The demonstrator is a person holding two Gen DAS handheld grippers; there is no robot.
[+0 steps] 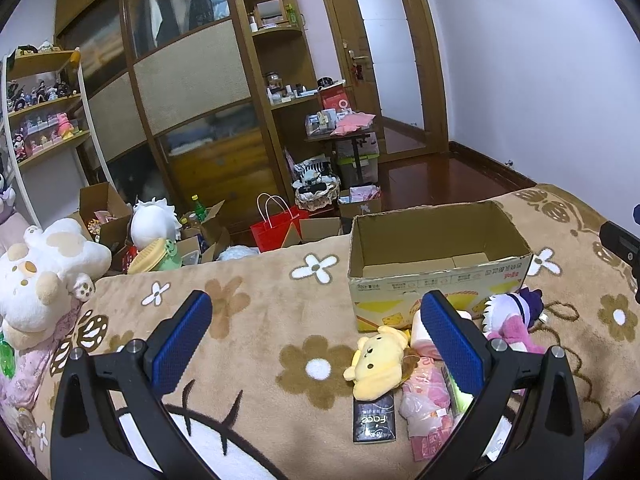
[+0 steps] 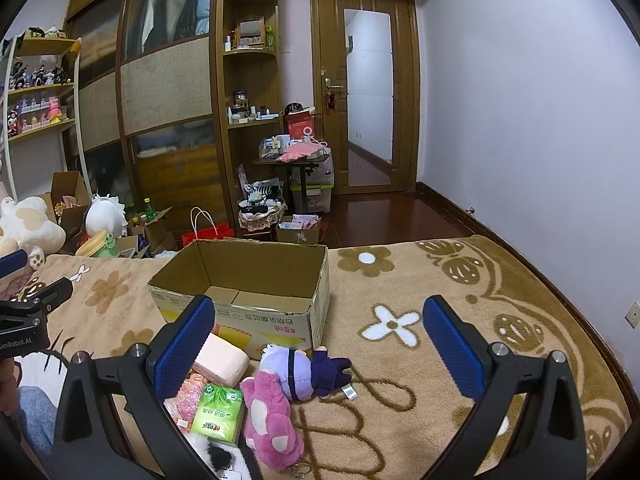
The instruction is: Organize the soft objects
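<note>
l tongs [image 1: 316,334] + r tongs [image 2: 320,338] both spread, empty; pink pack [image 1: 426,344] partly hidden behind l finger.

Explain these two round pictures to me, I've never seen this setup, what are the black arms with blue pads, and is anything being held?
No robot here: a person holds one two-finger tool in each hand, with a fisheye camera looking forward along its fingers. One picture is from the left gripper, the other from the right gripper. Both are open and hold nothing. Below them is a bed with a brown flowered blanket. On it stands an open, empty cardboard box. In front of the box lie small soft things: a yellow plush, a pink plush, a purple plush, a green tissue pack and a pink pack.
</note>
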